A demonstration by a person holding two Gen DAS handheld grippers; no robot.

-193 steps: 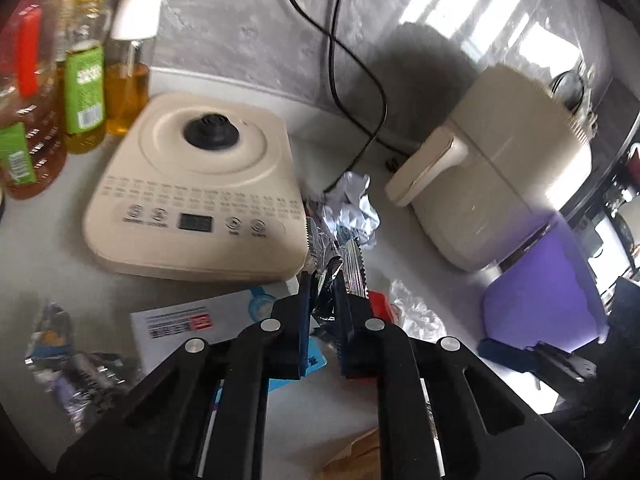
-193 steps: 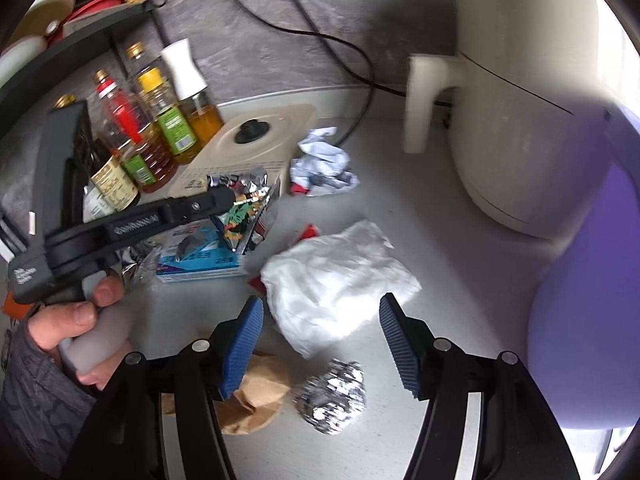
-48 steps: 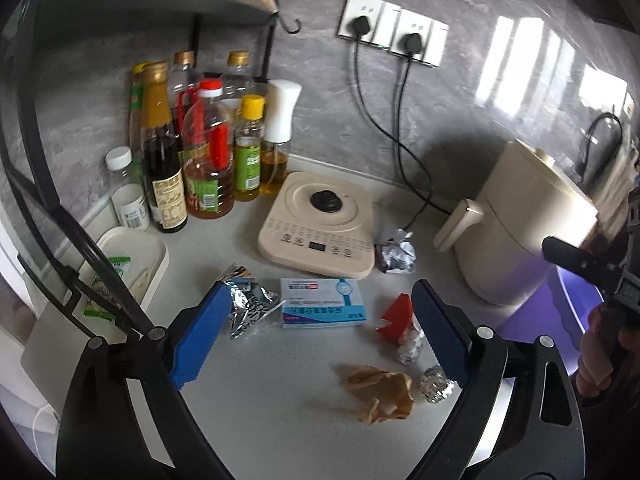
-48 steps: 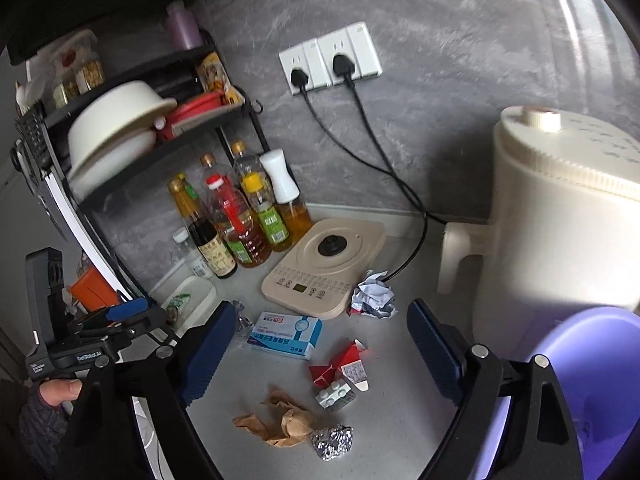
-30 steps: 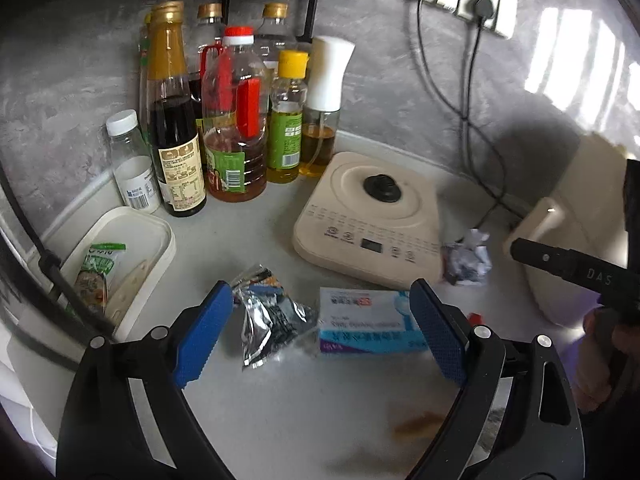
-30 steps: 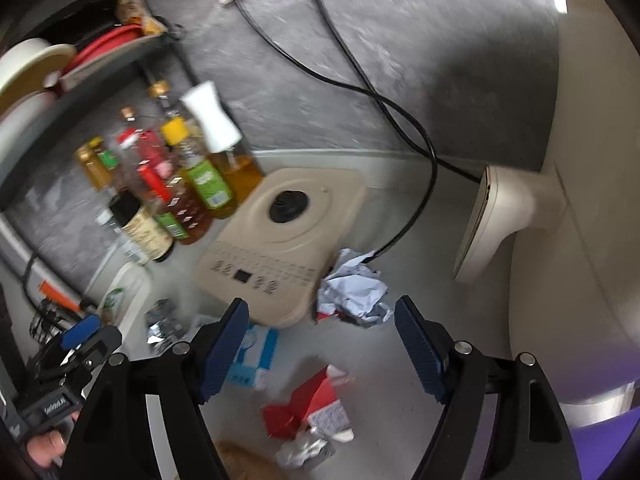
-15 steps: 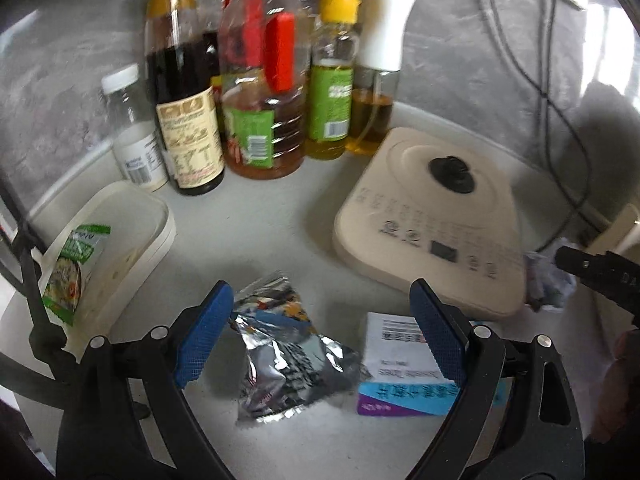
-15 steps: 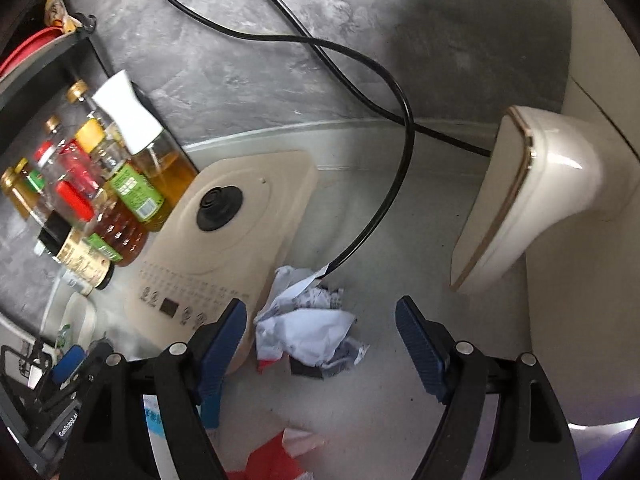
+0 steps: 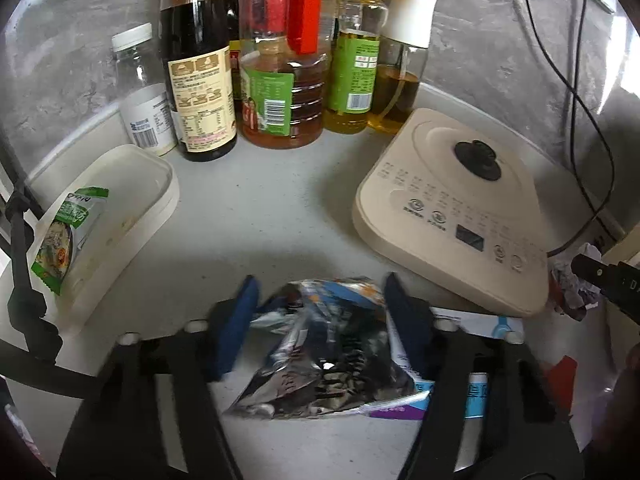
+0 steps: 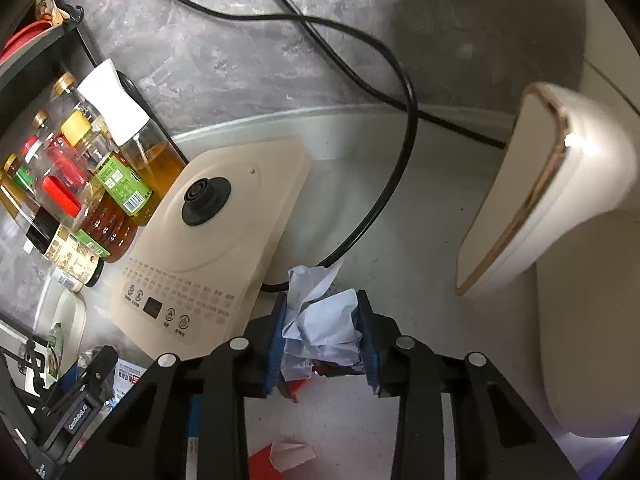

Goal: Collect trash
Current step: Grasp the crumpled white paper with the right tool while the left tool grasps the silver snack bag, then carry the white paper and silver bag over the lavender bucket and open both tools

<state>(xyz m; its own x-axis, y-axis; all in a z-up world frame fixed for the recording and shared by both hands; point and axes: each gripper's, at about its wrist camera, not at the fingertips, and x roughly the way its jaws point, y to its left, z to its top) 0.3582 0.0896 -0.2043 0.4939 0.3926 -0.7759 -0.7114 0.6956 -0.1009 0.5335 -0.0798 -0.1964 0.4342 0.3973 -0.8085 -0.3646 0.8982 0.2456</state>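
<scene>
Left wrist view: the left gripper (image 9: pixel 318 320) is closing around a crinkled foil snack wrapper (image 9: pixel 324 354) lying on the worktop (image 9: pixel 256 220) partly over a blue-and-white box (image 9: pixel 476 392); its blurred jaws are partly open, bracketing the wrapper, contact unclear. Right wrist view: the right gripper (image 10: pixel 323 338) is pinching a crumpled paper wad (image 10: pixel 320 320) between narrowed jaws, beside the beige induction cooker (image 10: pixel 216 240). Both pickups seem underway; next, each likely needs a firm squeeze, then lifting. Oil bottles (image 9: pixel 280 60) are standing along the worktop's back edge.
</scene>
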